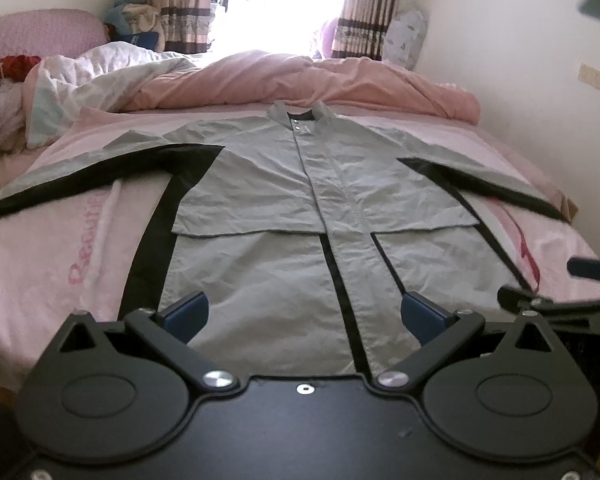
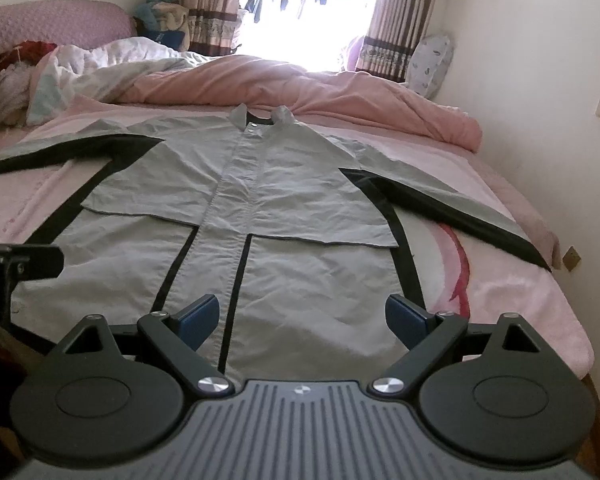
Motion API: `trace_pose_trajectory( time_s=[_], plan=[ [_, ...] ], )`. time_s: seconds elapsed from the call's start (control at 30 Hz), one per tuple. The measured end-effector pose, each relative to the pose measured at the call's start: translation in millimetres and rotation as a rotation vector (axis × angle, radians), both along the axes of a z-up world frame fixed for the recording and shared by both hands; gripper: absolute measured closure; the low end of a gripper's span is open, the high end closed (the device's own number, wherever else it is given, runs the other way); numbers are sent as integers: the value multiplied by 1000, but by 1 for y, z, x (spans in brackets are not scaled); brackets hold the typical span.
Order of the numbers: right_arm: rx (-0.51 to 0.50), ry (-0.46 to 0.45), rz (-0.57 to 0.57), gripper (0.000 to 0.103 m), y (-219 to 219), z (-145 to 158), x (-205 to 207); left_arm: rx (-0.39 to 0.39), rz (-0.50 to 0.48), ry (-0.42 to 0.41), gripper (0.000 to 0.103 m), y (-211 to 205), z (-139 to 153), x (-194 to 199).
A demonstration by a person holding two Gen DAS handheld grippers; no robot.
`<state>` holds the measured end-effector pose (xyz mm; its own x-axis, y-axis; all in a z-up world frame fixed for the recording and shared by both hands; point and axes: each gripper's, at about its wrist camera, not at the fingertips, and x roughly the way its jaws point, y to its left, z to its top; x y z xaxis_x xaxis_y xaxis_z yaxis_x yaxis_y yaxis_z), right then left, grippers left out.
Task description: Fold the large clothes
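A large grey jacket with black panels (image 1: 260,208) (image 2: 260,216) lies flat and face up on the bed, collar toward the window and both sleeves spread outward. My left gripper (image 1: 304,314) hovers open over the jacket's hem, left of the front placket, with nothing between its blue pads. My right gripper (image 2: 302,318) is open too, above the hem on the right half of the jacket. Part of the right gripper (image 1: 560,292) shows at the right edge of the left wrist view. The left gripper (image 2: 8,268) shows at the left edge of the right wrist view.
A pink sheet (image 1: 40,264) covers the bed. A bunched pink and white duvet (image 1: 300,80) (image 2: 300,92) lies beyond the collar. A heap of clothes (image 1: 0,96) sits at the far left. The wall (image 2: 560,160) runs close along the right. Curtains (image 2: 404,12) frame a bright window.
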<state>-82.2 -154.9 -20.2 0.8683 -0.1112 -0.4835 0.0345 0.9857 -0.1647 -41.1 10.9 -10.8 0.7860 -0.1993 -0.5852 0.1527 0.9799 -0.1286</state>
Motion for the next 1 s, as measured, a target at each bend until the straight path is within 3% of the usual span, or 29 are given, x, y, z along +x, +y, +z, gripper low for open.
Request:
trace_pose_trajectory(
  time_s=[0.13,0.27,0.4,0.47,0.5,0.57,0.63,0.7,0.8,0.9,0.97,1.0],
  plan=[
    [17,-23,28,0,-1,2,10,12,9,-3,0,5,-3,11],
    [-82,-29,28,0,-5,10,55,50,73,2,0,38,-8,57],
    [-137,-51,-24,0,-21,17,102,34,269,-5,0,117,-14,122],
    [-129,-35,-14,0,-31,18,127,5,445,61,0,166,-30,167],
    [-133,-18,-7,0,-35,18,143,-25,526,131,0,196,-42,193],
    [-150,13,-24,2,-41,18,172,-74,609,224,0,247,-58,229],
    [-177,10,-43,3,-46,16,195,-61,687,225,0,295,-65,254],
    [-176,5,-58,3,-53,13,213,-20,804,220,0,339,-66,273],
    [-126,12,-64,3,-65,8,240,-18,938,140,0,403,-64,287],
    [-112,30,-105,14,-78,-4,259,-44,1085,149,0,448,-72,297],
    [-107,62,-137,18,-87,-10,269,-69,1095,174,0,462,-80,294],
    [-99,82,-152,18,-91,-12,275,-120,1084,190,0,471,-86,298]
  ],
)
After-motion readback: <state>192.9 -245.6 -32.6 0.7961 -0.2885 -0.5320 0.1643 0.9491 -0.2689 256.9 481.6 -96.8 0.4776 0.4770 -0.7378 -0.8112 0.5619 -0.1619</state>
